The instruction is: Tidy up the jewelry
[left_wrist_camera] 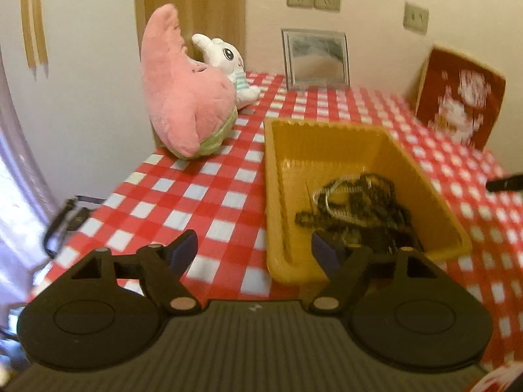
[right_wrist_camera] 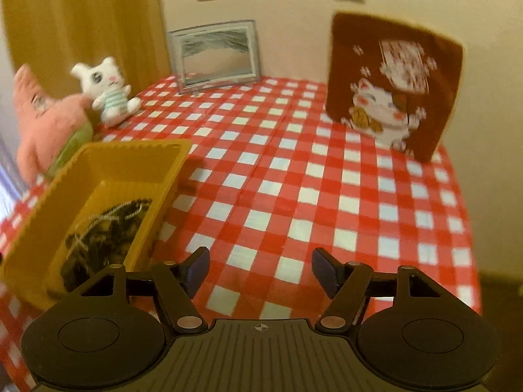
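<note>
The left gripper point(left_wrist_camera: 255, 250) is hovering with its jaws spread wide and nothing between them, straddling the near left corner of the yellow tray point(left_wrist_camera: 278, 196), whose left wall is running away from it just inside its right finger. To the left of that wall a broad stretch of red-and-white checked tablecloth point(left_wrist_camera: 202, 189) is lying bare, ending at the table's left edge, where a pink plush point(left_wrist_camera: 186, 98) and a white plush point(left_wrist_camera: 228, 62) are sitting farther off. The right gripper point(right_wrist_camera: 260, 269) is also standing wide open and holding nothing, with the tray just to its left and open cloth ahead and to its right as far as the table's right edge. Beyond it a picture frame point(right_wrist_camera: 215, 55) and a red cat-print cushion point(right_wrist_camera: 392, 81) are leaning at the wall. The jewelry point(left_wrist_camera: 356, 209) is lying inside the tray, ahead of the left gripper's right finger: a tangled heap of dark beaded strands with a pale silvery chain looping across the top, blurred in both views.
</note>
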`<state>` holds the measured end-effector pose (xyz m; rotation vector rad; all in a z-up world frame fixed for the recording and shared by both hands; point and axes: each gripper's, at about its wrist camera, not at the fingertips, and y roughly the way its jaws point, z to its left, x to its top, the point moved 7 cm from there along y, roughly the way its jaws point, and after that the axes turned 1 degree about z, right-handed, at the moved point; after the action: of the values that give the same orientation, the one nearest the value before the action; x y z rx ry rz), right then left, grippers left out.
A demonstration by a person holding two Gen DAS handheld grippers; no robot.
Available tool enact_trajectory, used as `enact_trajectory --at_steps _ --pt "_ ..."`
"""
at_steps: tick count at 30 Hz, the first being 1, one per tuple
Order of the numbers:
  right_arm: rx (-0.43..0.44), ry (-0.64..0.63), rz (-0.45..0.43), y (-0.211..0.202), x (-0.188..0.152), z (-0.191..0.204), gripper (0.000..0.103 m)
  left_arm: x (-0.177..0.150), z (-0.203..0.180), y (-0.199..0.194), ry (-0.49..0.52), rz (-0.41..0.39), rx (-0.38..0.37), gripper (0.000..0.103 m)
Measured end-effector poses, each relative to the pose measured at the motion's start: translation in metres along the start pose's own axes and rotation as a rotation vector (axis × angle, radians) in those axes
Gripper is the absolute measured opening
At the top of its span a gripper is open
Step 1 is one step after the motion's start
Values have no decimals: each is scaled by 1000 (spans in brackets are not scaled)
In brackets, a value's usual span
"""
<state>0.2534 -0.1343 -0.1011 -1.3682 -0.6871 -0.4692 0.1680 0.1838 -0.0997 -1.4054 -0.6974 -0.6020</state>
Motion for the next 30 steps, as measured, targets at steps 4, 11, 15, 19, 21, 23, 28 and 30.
enact_trajectory --at_steps 4,11,15,19,21,23,28,30 --pt "36 -55 -24 -22 -8 11 69 -6 -39 -23 34 52 3 85" --pt "166 0 28 -64 -35 4 69 -17 -118 -57 40 63 47 91" --pt "202 24 62 -91 -53 -14 69 -24 -153 -77 45 82 23 91" --pt "211 37 98 -115 -73 -31 69 -31 -177 -93 -55 149 -76 90" --pt "218 50 120 -125 -83 -39 69 -35 -189 -100 -74 174 -94 90" --pt "225 60 139 -134 -91 -47 69 -38 -200 -107 -64 181 -87 90" --pt "244 60 146 -155 -104 -56 69 -47 -221 -124 -51 193 -94 90" --pt "250 61 147 -160 -108 -58 69 -49 -227 -127 -45 194 -97 90"
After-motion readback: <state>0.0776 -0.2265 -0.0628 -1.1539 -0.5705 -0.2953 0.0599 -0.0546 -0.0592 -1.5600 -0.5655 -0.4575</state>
